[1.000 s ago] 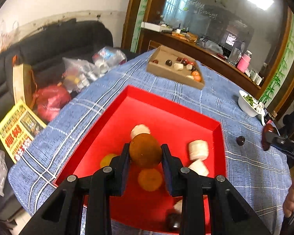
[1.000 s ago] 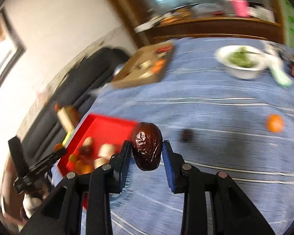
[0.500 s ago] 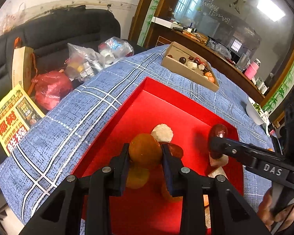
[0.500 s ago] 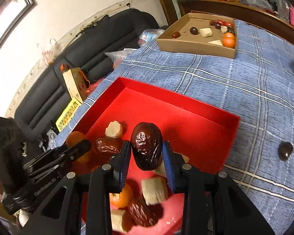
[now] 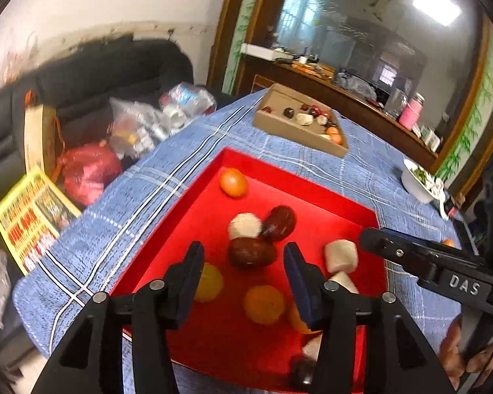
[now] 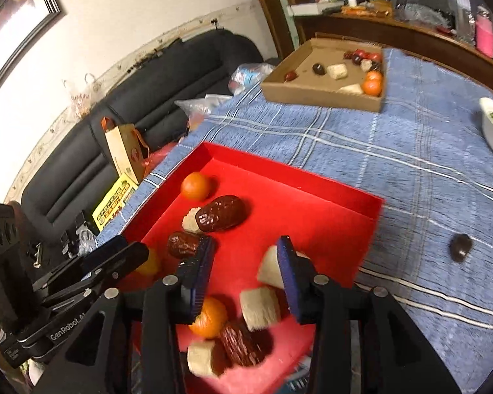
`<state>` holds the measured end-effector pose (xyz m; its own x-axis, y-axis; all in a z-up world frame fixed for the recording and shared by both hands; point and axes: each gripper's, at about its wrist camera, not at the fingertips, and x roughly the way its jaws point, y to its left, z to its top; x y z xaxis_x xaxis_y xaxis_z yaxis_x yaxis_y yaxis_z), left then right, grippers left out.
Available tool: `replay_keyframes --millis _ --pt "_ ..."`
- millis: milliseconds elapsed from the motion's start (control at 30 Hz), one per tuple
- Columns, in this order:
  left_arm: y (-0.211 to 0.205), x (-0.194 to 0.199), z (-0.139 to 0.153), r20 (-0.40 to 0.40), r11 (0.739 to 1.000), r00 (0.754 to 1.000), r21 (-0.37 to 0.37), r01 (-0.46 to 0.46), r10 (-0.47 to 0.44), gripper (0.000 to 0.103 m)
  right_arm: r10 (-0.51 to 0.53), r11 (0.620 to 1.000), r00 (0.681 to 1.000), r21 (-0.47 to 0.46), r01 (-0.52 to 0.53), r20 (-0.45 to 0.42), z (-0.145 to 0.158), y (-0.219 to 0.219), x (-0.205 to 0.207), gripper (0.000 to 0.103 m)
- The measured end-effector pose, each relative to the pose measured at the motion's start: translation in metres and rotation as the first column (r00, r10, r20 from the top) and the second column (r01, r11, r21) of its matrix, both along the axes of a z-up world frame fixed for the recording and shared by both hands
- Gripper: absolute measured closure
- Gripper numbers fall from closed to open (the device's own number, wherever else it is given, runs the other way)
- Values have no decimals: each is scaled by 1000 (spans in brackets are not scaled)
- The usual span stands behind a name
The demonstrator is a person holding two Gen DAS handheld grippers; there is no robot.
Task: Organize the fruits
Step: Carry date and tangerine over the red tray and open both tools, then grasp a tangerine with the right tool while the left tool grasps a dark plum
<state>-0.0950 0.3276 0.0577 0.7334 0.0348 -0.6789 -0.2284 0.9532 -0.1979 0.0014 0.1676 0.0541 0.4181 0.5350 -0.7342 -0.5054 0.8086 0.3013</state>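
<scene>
Blue checked tablecloth (image 6: 394, 164), with shallow red cardboard tray (image 6: 299, 177) holding small oranges, wrinkled dark dates, pale chunks. Left gripper (image 5: 243, 262) and right gripper (image 6: 243, 259) both wide, empty, over tray. Outstanding: dark date (image 6: 460, 246) on cloth, plus fruit in brown cardboard box (image 6: 315, 92).

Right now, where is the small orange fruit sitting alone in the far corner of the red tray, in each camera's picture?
Left wrist view: orange fruit upper centre, near the far corner of the red tray.
Right wrist view: orange fruit left of centre, by the tray's far-left corner.
Shared landmark: cardboard box beyond the tray.
</scene>
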Motion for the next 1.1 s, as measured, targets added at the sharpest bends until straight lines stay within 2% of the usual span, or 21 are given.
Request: replay_keyframes --millis 233,600,933,1100 --pt "-59 -6 19 14 984 998 168 65 -69 44 -78 997 994 -10 79 77 6 -59 -35 57" --pt "-140 -11 33 -28 941 987 297 161 -160 43 -219 975 973 49 217 65 1 -157 -56 57" --pt "-183 -10 30 -76 907 978 367 208 -194 38 -312 949 947 69 308 71 -3 -226 -69 56" --pt "-189 -8 24 -96 901 974 368 227 -206 38 -376 926 924 67 372 64 -7 -260 -67 56"
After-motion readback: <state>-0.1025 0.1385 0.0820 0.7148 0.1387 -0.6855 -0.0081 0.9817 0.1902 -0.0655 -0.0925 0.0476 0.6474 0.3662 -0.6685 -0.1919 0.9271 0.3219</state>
